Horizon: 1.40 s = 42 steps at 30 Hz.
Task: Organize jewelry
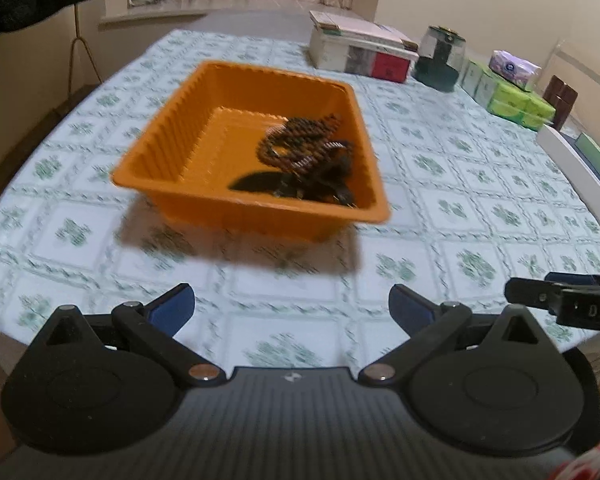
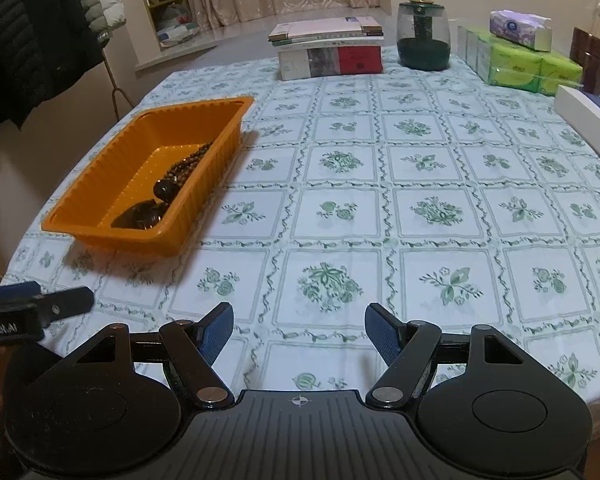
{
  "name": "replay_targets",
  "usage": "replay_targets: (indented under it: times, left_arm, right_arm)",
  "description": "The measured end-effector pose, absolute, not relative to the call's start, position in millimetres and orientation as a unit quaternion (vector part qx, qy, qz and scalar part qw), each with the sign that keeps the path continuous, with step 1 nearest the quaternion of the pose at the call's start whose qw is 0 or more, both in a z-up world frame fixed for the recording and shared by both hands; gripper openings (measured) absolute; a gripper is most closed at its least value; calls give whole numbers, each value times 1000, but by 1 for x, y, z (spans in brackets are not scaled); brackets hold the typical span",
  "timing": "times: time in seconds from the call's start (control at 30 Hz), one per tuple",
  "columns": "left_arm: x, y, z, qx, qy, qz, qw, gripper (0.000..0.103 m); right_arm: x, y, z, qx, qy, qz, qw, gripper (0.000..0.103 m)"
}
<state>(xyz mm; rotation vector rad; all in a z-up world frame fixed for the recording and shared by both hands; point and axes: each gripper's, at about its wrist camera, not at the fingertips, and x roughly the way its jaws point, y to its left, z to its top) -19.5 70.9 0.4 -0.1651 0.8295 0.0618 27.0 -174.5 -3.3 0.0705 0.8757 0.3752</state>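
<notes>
Both claws, left (image 1: 291,307) and right (image 2: 299,334), spread wide, empty, over bare tablecloth (image 2: 380,208) short of orange tray (image 1: 256,216).

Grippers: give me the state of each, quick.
Left gripper: open, holding nothing.
Right gripper: open, holding nothing.

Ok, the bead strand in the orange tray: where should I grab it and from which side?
Take the brown bead strand at its upper loop, coming straight down from above with the left hand-held gripper, which is open and faces the tray. The strand lies coiled flat by the right wall, partly over dark pieces, and the walls block a side approach. This is a judgement; the left view is blurred.
</notes>
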Motion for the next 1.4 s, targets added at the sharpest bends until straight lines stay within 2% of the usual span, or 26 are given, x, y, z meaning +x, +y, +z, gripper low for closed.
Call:
replay_targets:
  times: [0.27, 1.4]
  left_arm:
    - [-15, 48, -14, -65, 424, 37, 903, 102]
    - [-12, 32, -13, -33, 413, 35, 909, 102]
  right_arm:
    - [25, -177, -11, 21, 430, 171, 886, 72]
    - [27, -172, -16, 20, 434, 175, 884, 72]
